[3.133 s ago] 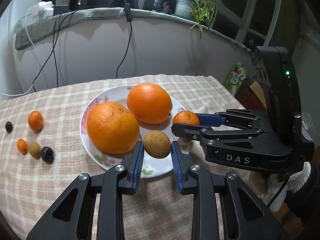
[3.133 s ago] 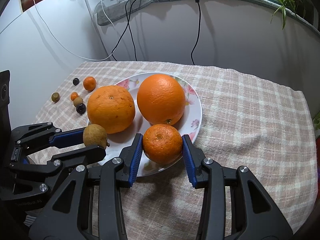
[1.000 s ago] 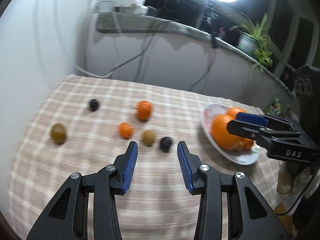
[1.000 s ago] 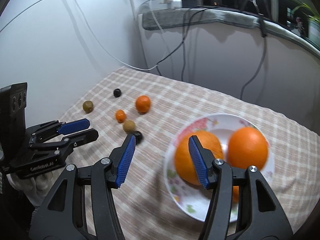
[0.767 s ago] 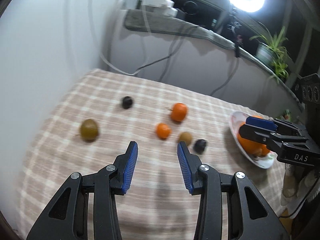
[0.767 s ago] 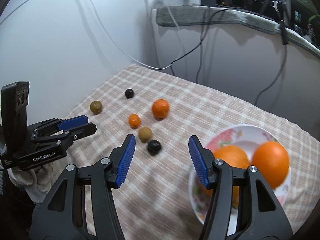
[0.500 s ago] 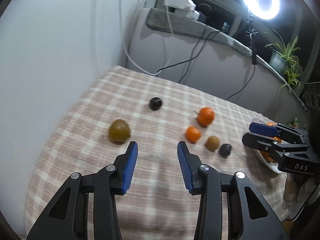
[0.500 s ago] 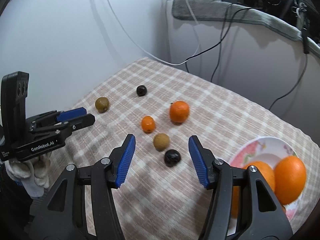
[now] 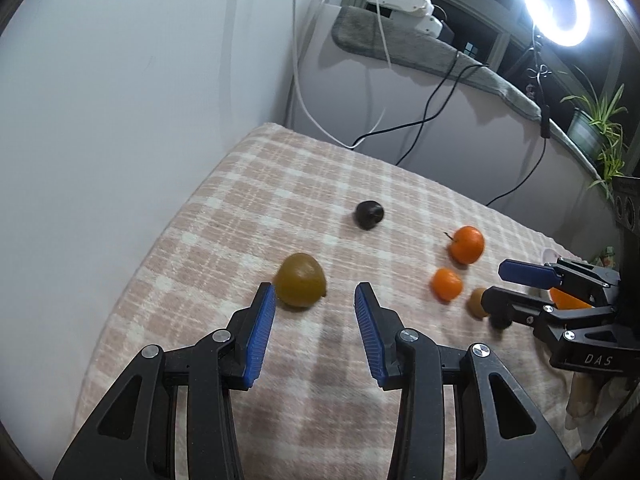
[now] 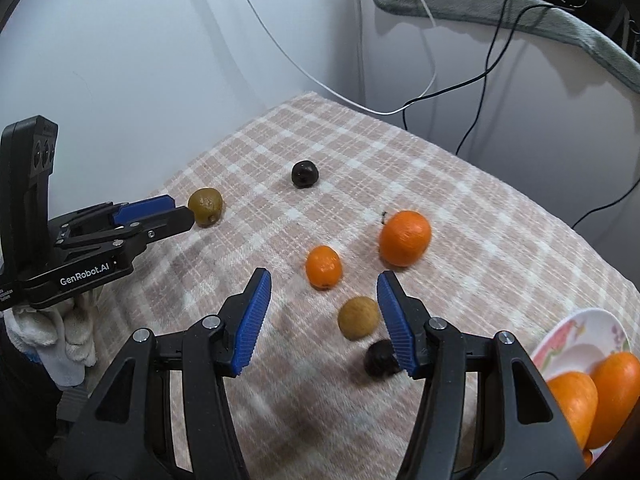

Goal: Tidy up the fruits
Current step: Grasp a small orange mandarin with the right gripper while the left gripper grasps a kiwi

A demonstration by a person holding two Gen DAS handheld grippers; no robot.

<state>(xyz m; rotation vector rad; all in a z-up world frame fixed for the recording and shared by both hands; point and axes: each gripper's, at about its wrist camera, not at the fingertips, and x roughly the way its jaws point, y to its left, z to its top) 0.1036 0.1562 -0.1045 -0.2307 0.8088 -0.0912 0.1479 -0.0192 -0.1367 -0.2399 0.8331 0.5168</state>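
Note:
Several small fruits lie loose on the checked tablecloth (image 9: 224,216). My left gripper (image 9: 314,294) is open and empty, just short of an olive-brown fruit (image 9: 300,279) by its left finger. A dark fruit (image 9: 369,214) lies farther back. My right gripper (image 10: 323,286) is open and empty too, hovering over a small orange (image 10: 323,266) and a tan fruit (image 10: 358,317). A second dark fruit (image 10: 380,358) sits partly behind its right finger. A larger mandarin (image 10: 405,237) lies beyond. The flowered plate (image 10: 576,332) with two big oranges (image 10: 572,400) is at the lower right.
A white wall borders the table on the left. A cabinet with a grey mat, a power strip and hanging cables (image 9: 432,112) stands behind the table. A ring light (image 9: 558,0) and a potted plant (image 9: 596,128) are at the back right. A gloved hand (image 10: 60,332) holds the left gripper.
Both grippers have swung left, away from the plate, and dropped lower over the loose small fruits. The olive-brown fruit now lies right before my left gripper. The jaws kept their width.

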